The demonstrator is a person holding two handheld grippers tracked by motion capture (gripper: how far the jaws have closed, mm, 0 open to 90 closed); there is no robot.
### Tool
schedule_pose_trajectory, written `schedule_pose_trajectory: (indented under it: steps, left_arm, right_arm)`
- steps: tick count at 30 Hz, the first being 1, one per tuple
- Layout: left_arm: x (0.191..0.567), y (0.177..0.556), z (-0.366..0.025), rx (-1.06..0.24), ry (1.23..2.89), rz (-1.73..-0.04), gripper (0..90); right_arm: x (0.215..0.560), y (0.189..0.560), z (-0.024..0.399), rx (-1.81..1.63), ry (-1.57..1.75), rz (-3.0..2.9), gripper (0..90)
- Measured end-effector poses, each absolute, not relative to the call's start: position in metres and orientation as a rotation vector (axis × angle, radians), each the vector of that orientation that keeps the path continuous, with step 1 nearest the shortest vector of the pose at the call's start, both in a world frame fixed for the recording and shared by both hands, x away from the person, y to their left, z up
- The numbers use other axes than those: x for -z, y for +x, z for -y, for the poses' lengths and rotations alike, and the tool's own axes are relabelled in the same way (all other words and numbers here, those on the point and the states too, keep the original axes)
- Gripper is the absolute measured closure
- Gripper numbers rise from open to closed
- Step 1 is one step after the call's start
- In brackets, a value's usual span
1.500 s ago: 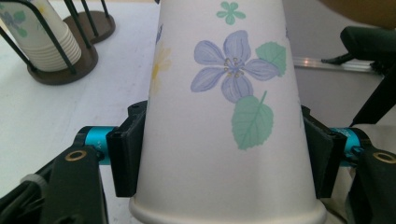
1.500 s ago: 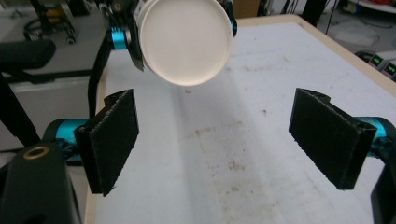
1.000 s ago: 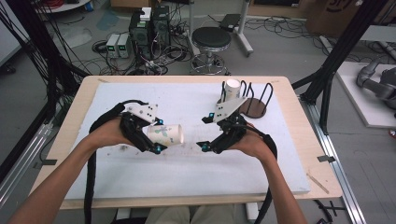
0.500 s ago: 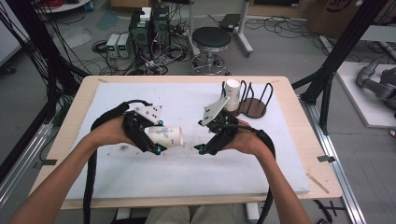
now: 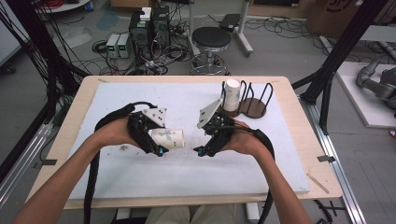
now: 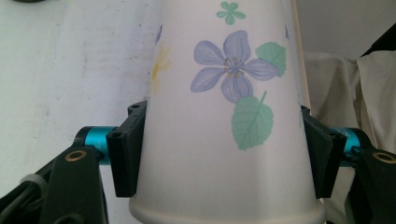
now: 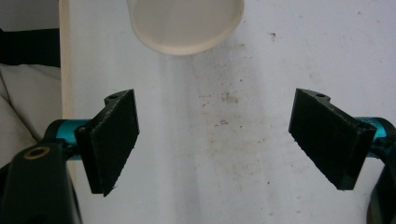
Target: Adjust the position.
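A white paper cup (image 5: 172,138) printed with flowers lies on its side above the white mat, and my left gripper (image 5: 161,141) is shut on it. In the left gripper view both black pads press the cup's (image 6: 224,93) sides just above its rim, with my left gripper (image 6: 224,156) around it. My right gripper (image 5: 201,140) hovers just right of the cup's mouth, open with nothing between its jaws. In the right gripper view the cup's open rim (image 7: 184,23) sits beyond the wide-apart pads of my right gripper (image 7: 215,140). A second white cup (image 5: 232,93) stands upside down on a wire rack (image 5: 254,107).
The wire rack with its dark round base stands at the back right of the white mat (image 5: 140,182), which covers the wooden table (image 5: 299,121). Beyond the table are a stool (image 5: 211,39), boxes and cables on the floor. Black frame posts flank both sides.
My right gripper has edged a little to the left, closer to the cup's mouth. The left gripper and its cup have stayed put.
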State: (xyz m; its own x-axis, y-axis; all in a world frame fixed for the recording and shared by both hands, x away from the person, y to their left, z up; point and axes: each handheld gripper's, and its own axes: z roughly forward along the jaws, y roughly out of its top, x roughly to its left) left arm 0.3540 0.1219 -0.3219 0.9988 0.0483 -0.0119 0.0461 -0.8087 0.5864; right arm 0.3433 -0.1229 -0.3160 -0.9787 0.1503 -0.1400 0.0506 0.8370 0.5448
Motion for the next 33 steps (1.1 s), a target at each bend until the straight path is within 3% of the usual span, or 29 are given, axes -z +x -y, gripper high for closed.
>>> schedule_pose_trajectory:
  steps: [24, 33]
  left_arm:
    - [0.327, 0.357, -0.096, 0.019, 2.524, -0.042, 29.7]
    - [0.327, 0.357, -0.096, 0.012, 2.531, -0.027, 29.7]
  right_arm:
    - [0.319, 0.342, 0.102, -0.834, 0.061, -2.868, 16.5]
    - [0.319, 0.342, 0.098, -0.831, 0.041, -2.888, 23.4]
